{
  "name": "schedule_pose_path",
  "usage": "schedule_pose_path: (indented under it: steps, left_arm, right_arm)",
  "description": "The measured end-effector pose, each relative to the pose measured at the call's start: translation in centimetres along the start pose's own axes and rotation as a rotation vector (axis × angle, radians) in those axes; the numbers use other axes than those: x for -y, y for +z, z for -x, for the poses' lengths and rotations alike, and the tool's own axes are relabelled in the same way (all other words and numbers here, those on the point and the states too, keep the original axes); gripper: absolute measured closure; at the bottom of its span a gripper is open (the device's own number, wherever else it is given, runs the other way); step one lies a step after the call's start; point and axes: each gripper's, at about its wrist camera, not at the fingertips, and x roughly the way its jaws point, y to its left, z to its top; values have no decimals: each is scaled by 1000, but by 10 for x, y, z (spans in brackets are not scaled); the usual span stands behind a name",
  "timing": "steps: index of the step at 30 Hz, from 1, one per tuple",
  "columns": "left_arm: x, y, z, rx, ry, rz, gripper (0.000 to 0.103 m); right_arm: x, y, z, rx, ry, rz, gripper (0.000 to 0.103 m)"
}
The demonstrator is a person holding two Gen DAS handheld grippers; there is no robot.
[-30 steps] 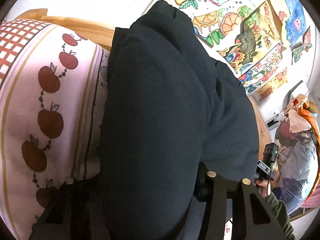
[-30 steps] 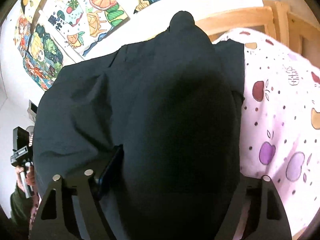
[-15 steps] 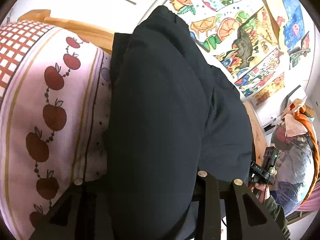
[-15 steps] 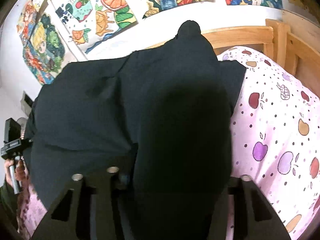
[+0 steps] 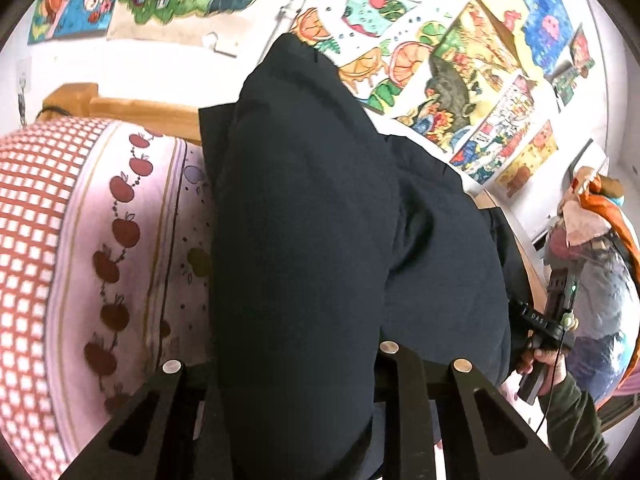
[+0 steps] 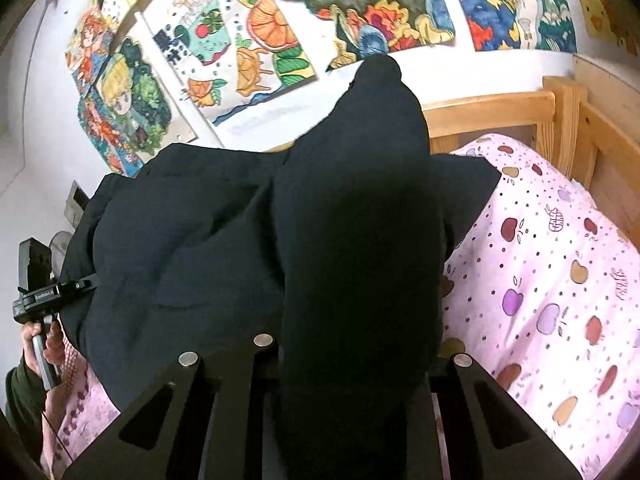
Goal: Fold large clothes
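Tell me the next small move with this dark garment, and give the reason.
Probably carry both held edges forward, toward the wall, and lay them down. The left gripper and right gripper have just been closing, each with a bunch of the dark garment between its fingers; the rest lies on the pink apple-print bedding.

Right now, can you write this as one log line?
step: lifting | left hand-held gripper: closing on dark garment | right hand-held gripper: closing on it | under: pink bedspread
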Motion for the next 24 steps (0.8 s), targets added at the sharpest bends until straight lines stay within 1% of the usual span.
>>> schedule_pose_path:
  steps: [2,5,9,12,15,18,19,21,22,23,24]
  left_arm:
    - [3,-4,11,-3,-2,-9,80]
    - [3,-16,28,-11,-6,-8,80]
    - [-3,-40,47,-37,14,13,80]
    - [-5,-54,54,-48,27,22,79]
    - [-8,-67,54,-58,40,26,79]
    - [-8,-78,46,-64,88,21,75]
    - [-10,-82,44,-64,101,38,72]
    - [-13,-87,41,-66,133,70,65]
    - [-14,-89,40,-68,144,76,62]
    - [-15,-91,40,-66,148,77,61]
    - [-16,-93,41,-60,150,79,58]
  right_arm:
    - [-7,-3,10,-9,-2,22,86]
    - [-15,-10,24,-23,8,20,86]
    - [-25,-29,40,-58,21,36,86]
    - [-32,-45,48,-83,30,60,86]
    - [-32,-57,50,-89,35,42,86]
    - [-29,-66,49,-83,21,31,85]
    - [-26,-69,47,-80,12,20,80]
    - [-22,-77,45,-68,-17,-2,75]
    - [-21,-82,44,-64,-39,-9,69]
    - [-20,-87,43,-59,-64,-13,66]
    - [-21,-89,43,-56,-79,-11,60]
